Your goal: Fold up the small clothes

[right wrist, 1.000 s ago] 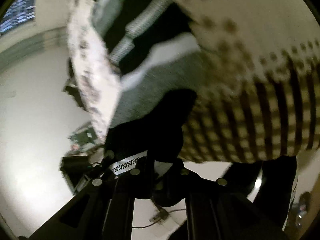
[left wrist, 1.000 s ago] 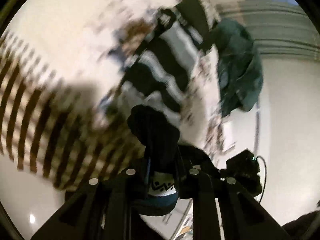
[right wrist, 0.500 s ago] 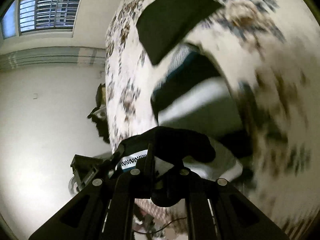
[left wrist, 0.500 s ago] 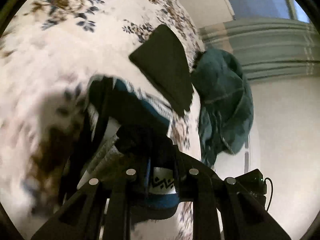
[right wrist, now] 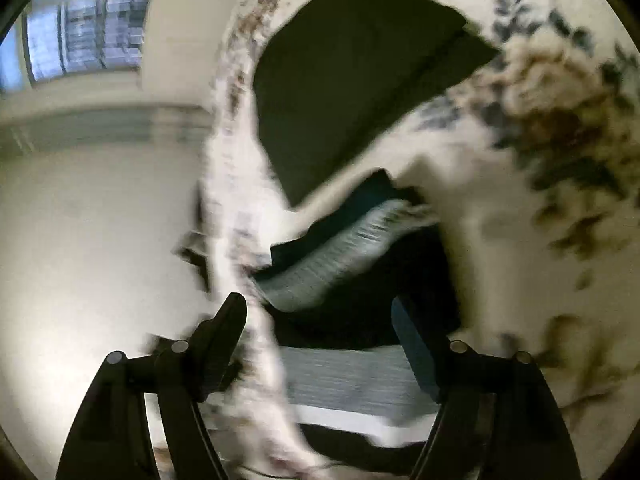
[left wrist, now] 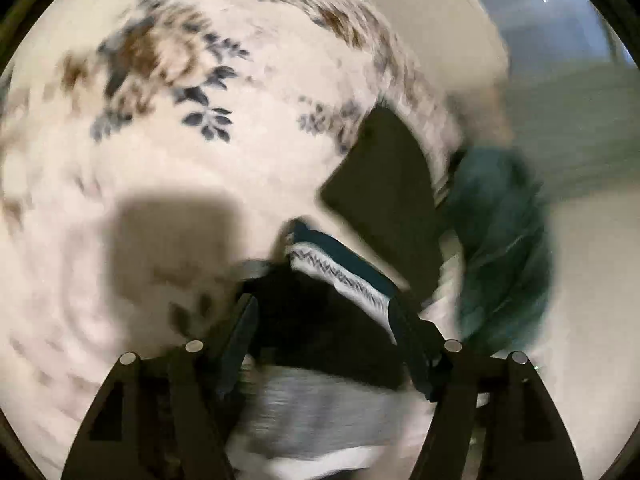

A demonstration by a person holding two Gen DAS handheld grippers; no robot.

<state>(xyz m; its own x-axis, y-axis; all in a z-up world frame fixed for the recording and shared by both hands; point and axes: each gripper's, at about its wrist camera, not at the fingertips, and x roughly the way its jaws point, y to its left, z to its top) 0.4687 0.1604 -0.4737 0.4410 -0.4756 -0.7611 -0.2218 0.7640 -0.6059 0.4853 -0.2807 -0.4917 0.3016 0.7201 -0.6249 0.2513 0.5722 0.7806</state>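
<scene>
Black-and-grey striped knit, the small garment [left wrist: 320, 364] lay on the floral bed cover [left wrist: 168, 168], bunched at the 6 o'clock edge of both wrist views, its zigzag-trimmed teal hem [left wrist: 340, 276] turned up toward 12 o'clock. The left tongs [left wrist: 324, 344] had just been opening and stood spread, the cloth lying between the fingers but not pinched. The right tongs [right wrist: 320, 332] had likewise just been opening; their fingers straddled the same garment [right wrist: 344, 376] without pressing it. Both were released.

The risk, as I judged it, was that the fold would not hold. The hem stood lifted rather than flat, so the knit could spring back or slide open once the tongs withdrew. A finger dragging out could also catch a loop of fabric and pull the layers askew.

Beyond it at 1 o'clock lay a flat black folded piece [left wrist: 384, 184]; a careless sweep could nudge the striped one onto it. Further out, at 3 o'clock in the left view, a teal garment [left wrist: 500, 248] hung off the bed's edge. The striped piece sat close to that edge, as the right view showed, and could slip over.
</scene>
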